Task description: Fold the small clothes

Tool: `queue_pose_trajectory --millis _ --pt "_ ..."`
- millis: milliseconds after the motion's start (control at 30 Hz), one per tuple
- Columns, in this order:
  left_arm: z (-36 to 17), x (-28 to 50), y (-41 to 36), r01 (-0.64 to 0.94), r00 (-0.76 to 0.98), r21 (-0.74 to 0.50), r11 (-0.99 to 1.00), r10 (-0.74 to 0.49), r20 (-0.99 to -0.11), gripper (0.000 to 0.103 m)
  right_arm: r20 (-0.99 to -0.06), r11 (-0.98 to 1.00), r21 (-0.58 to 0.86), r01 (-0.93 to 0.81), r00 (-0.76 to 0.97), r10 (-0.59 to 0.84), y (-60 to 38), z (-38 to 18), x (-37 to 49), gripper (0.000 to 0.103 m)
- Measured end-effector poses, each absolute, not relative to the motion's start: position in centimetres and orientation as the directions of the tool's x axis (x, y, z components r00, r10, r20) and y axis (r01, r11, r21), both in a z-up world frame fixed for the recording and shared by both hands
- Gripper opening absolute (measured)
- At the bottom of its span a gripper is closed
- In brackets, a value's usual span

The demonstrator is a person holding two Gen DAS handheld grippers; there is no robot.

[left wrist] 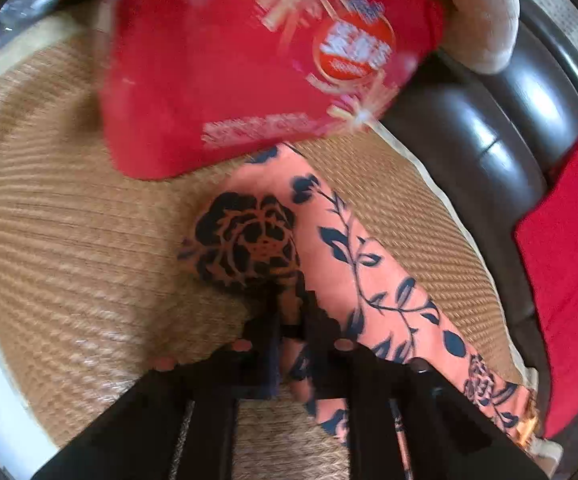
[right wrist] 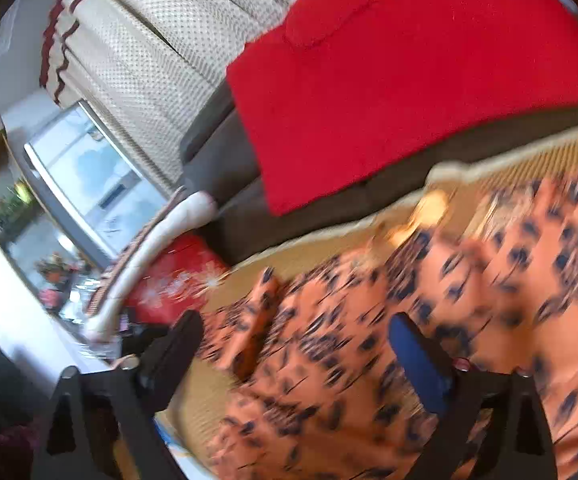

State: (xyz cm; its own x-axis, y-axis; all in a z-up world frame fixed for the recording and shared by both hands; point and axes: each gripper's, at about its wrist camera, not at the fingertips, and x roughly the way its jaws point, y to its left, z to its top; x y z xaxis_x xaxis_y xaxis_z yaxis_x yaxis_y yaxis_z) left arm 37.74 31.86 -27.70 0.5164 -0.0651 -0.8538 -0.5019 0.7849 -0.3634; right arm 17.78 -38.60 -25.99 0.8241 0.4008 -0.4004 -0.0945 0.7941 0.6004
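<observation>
A salmon-pink garment with a dark blue floral print (left wrist: 373, 264) lies on a woven straw mat (left wrist: 69, 220). My left gripper (left wrist: 291, 316) is shut on an edge of it, and the cloth bunches up above the fingers, showing a large dark rose. In the right wrist view the same garment (right wrist: 469, 320) spreads blurred across the mat. My right gripper (right wrist: 295, 340) hangs over it, open, with its fingers wide apart and nothing pinched between them.
A red printed bag or cushion (left wrist: 249, 60) sits on the mat just beyond the garment. A dark leather sofa (left wrist: 489, 140) borders the mat, with a red cloth (right wrist: 389, 80) and a cream perforated cover (right wrist: 137, 60) on it. A window (right wrist: 89, 184) is at the left.
</observation>
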Motion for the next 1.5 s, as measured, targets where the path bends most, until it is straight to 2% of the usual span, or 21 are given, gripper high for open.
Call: queue_pose_trajectory --millis 67,200,333,567,800,833,900,967,1033,1133,1233,1400,1500 --pt "-27.0 38.0 31.2 -0.485 0.521 -0.336 0.807 -0.042 -0.852 0.009 -0.406 0.825 0.56 -0.076 0.843 0.353 -39.8 -25.5 18.2 0.078" --pt "-22.7 38.3 26.5 -0.351 0.592 -0.28 0.893 -0.021 -0.806 0.009 -0.402 0.822 0.568 0.032 0.882 0.244 -44.5 -25.1 18.6 0.078" --pt "-18.1 38.2 19.1 -0.181 0.641 -0.246 0.952 -0.075 -0.763 0.008 -0.386 0.789 0.603 0.121 0.909 0.156 -49.2 -24.8 18.4 0.078" --pt "-12.1 36.0 0.7 0.2 0.64 -0.219 0.955 -0.296 -0.709 0.008 -0.367 0.687 0.69 0.227 0.928 0.061 -56.6 -24.5 16.5 0.078" --pt "-12.9 30.3 -14.9 0.48 0.449 -0.288 0.829 -0.514 -0.731 0.009 -0.379 0.63 0.732 0.259 0.923 0.061 -60.1 -24.9 15.0 0.078" --pt "-13.0 28.9 -16.4 0.518 0.415 -0.307 0.798 -0.548 -0.726 0.012 -0.388 0.615 0.746 0.256 0.918 0.088 -60.5 -25.1 15.1 0.079" --pt "-13.4 27.4 -18.0 0.571 0.37 -0.338 0.748 -0.602 -0.707 0.026 -0.402 0.583 0.772 0.252 0.904 0.142 -60.6 -25.6 15.6 0.08" --pt "-13.1 26.1 -17.9 0.576 0.395 -0.355 0.737 -0.63 -0.668 0.056 -0.409 0.561 0.789 0.249 0.895 0.179 -60.3 -26.2 15.5 0.081" --pt "-13.2 26.1 -16.6 0.55 0.449 -0.362 0.753 -0.632 -0.632 0.067 -0.423 0.545 0.799 0.253 0.881 0.212 -60.2 -26.8 15.9 0.085" --pt "-14.5 27.1 -14.0 0.462 0.514 -0.36 0.81 -0.576 -0.635 0.067 -0.45 0.547 0.795 0.262 0.859 0.242 -59.4 -27.4 16.5 0.085" --pt "-16.9 28.7 -12.0 0.353 0.565 -0.329 0.876 -0.48 -0.671 0.067 -0.522 0.59 0.745 0.31 0.822 0.227 -58.6 -28.1 17.3 0.085" --pt "-22.3 30.4 -8.0 0.211 0.54 -0.376 0.903 -0.428 -0.725 0.067 -0.63 0.654 0.66 0.371 0.747 0.212 -57.7 -30.1 19.5 0.084" --pt "-23.6 30.8 -7.4 0.195 0.538 -0.327 0.925 -0.38 -0.753 0.067 -0.695 0.675 0.607 0.42 0.693 0.194 -57.2 -31.5 20.7 0.079"
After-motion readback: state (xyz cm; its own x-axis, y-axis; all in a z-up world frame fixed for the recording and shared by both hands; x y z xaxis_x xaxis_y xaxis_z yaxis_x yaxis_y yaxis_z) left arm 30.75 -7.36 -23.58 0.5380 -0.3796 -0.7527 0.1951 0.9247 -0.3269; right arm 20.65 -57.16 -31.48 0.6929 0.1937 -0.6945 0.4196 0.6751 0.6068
